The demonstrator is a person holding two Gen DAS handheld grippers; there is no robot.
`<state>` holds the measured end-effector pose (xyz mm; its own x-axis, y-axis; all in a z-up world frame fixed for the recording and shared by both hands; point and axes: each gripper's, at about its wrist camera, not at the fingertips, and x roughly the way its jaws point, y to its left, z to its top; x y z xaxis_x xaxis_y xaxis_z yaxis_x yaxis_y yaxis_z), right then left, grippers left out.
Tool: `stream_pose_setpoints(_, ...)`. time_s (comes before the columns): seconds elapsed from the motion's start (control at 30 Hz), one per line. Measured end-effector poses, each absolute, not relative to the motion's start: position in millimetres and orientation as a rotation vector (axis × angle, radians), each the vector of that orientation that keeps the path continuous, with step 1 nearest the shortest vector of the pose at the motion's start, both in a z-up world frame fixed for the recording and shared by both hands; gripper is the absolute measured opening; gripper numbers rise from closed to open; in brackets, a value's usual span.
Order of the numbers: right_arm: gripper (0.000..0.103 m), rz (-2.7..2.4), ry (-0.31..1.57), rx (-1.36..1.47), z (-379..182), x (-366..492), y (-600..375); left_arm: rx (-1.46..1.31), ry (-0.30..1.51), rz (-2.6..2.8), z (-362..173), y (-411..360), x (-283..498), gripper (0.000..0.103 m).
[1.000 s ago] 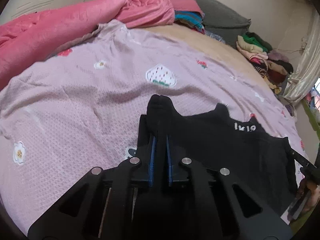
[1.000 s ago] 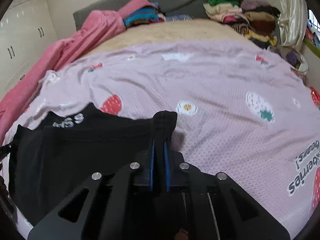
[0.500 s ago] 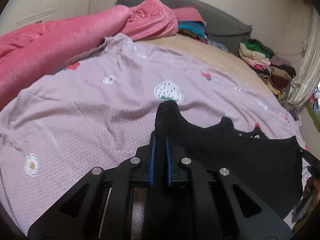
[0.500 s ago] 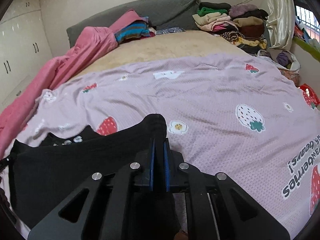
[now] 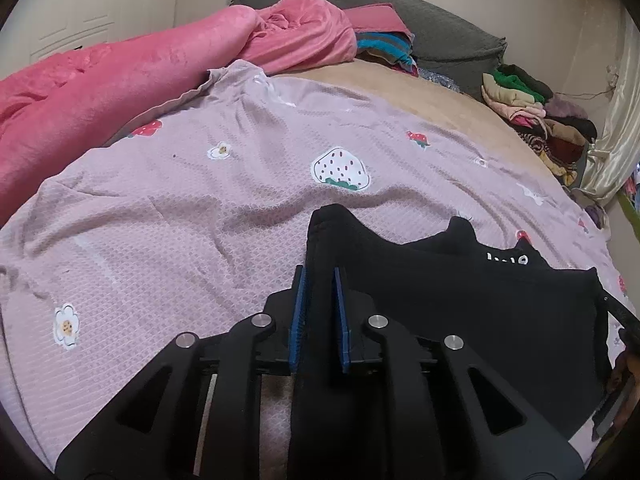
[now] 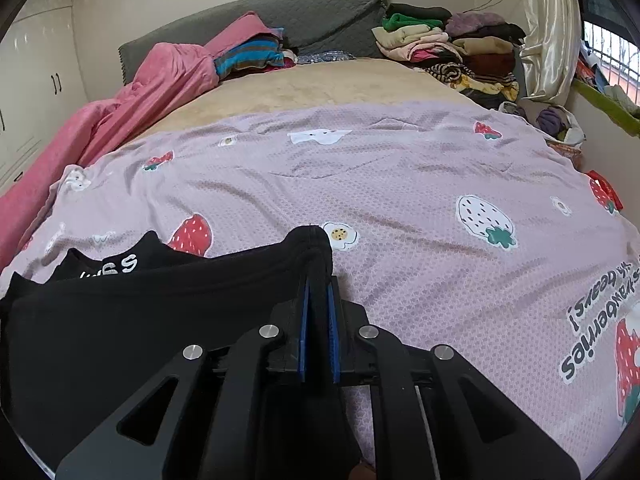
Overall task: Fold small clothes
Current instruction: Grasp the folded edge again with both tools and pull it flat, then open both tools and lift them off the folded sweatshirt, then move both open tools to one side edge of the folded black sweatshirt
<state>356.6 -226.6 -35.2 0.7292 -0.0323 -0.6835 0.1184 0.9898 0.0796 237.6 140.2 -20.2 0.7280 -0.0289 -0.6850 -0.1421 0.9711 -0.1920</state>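
Note:
A small black garment [image 5: 480, 304] with white lettering lies on the pink strawberry-print sheet [image 5: 192, 208], stretched between my two grippers. My left gripper [image 5: 320, 280] is shut on the garment's left corner, which bunches up between the blue pads. In the right wrist view my right gripper [image 6: 318, 292] is shut on the garment's [image 6: 120, 328] other corner. A second black layer with the lettering [image 6: 116, 266] shows behind the held edge.
A pink blanket [image 5: 120, 80] is heaped along the left of the bed. Folded clothes [image 6: 452, 52] are piled at the far right by a curtain [image 6: 548, 28]. A grey headboard [image 6: 304, 16] and white wardrobe doors [image 5: 80, 8] stand behind.
Both grippers have lifted their corners and carried the held edge forward, away from me, over the lower layer. The lettering went out of sight, then showed again. The grip has not changed.

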Motion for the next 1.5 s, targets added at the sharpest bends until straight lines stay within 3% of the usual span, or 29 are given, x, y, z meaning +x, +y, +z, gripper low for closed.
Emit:
stream_pose_setpoints(0.13,0.009,-0.097,0.749,0.106,-33.5,350.8,-225.7,-0.231,0.753,0.067,-18.3,139.8,235.5,0.007)
stream_pose_setpoints(0.3,0.014,-0.099,0.753,0.116,-29.2,336.2,-227.2,-0.214,0.75,0.076,-14.6,135.9,229.1,0.026)
stream_pose_setpoints(0.37,0.023,-0.086,0.756,0.117,-26.6,329.1,-226.3,-0.223,0.748,0.074,-12.8,136.3,225.5,0.027)
stream_pose_setpoints(0.47,0.026,-0.068,0.756,0.094,-22.1,313.9,-220.0,-0.248,0.755,0.074,-10.9,136.8,218.7,0.027)
stream_pose_setpoints(0.77,0.038,0.079,0.824,0.05,-22.4,268.6,-191.8,-0.234,0.754,0.057,-2.3,124.5,183.4,0.041)
stream_pose_setpoints(1.23,0.042,0.084,0.929,0.044,-44.2,226.8,-188.7,-0.216,0.961,-0.036,-39.2,107.3,149.0,0.063)
stream_pose_setpoints(1.5,0.063,0.098,0.896,0.051,-31.6,207.6,-182.7,-0.16,0.974,-0.014,-41.0,108.2,132.5,0.075)
